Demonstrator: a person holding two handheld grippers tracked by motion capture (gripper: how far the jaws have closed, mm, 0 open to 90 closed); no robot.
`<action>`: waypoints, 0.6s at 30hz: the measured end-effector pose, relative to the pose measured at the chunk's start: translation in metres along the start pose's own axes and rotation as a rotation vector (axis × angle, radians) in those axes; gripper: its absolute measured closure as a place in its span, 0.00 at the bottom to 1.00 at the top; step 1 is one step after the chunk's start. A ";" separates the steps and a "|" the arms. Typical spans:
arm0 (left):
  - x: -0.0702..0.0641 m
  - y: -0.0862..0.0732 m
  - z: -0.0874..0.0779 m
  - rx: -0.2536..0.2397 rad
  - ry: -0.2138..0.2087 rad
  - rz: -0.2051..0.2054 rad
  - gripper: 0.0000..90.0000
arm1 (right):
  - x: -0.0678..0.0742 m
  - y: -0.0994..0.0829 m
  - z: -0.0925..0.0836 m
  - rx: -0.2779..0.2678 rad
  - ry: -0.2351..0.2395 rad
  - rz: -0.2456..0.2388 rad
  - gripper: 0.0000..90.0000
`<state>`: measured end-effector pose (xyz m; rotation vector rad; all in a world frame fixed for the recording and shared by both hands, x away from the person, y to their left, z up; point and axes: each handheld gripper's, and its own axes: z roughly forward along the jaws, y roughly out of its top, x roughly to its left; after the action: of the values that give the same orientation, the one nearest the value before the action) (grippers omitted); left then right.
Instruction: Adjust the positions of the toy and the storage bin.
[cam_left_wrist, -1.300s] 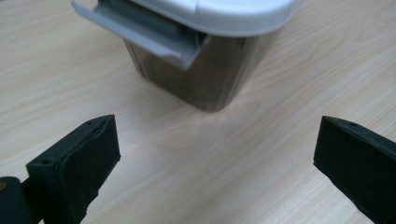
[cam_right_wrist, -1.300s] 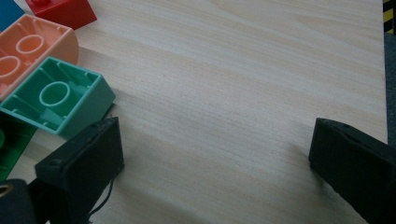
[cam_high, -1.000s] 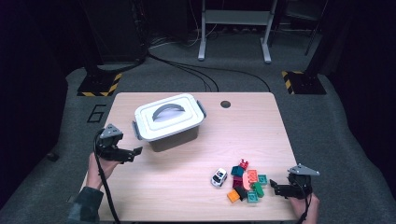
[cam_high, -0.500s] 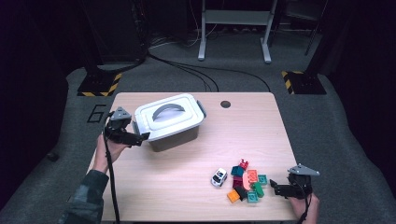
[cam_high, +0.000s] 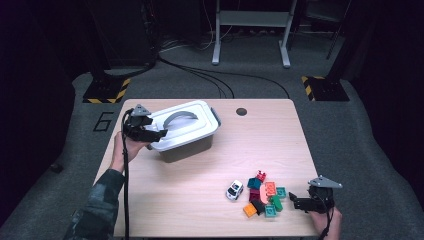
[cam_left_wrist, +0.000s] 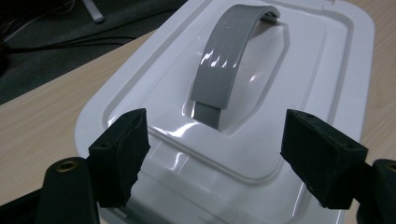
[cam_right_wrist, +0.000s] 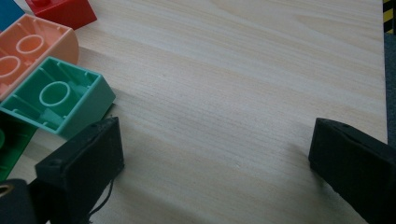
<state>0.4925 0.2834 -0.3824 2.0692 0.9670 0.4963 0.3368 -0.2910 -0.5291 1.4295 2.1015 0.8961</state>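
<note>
High view: left gripper (cam_high: 156, 134) has travelled from the table edge to the white lidded box (cam_high: 187, 131) at the table's back left, jaws narrowing yet apparently unclamped over its lid; lid removal seems imminent. Right gripper (cam_high: 296, 201) waits released beside the toy bricks (cam_high: 264, 194).

Left tool (cam_high: 159, 134) jaws closing in, right tool (cam_high: 295, 200) agape.

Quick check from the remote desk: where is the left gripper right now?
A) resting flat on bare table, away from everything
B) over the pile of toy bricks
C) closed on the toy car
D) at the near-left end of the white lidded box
D: in the high view the left gripper sits at the end of the white lidded box, its jaws standing apart over the lid edge, facing the grey handle.
</note>
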 end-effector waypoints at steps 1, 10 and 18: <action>0.001 0.001 0.002 -0.009 -0.002 -0.004 0.29 | 0.000 0.000 0.000 0.000 0.000 0.000 0.02; 0.006 0.011 0.022 0.004 -0.036 0.025 0.41 | 0.000 0.000 0.000 0.000 0.000 0.001 0.03; 0.008 0.015 0.034 0.016 -0.053 0.024 0.54 | 0.000 0.000 0.000 -0.001 0.000 0.000 0.03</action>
<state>0.5256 0.2669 -0.3920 2.0996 0.9189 0.4449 0.3366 -0.2914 -0.5290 1.4288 2.1015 0.8970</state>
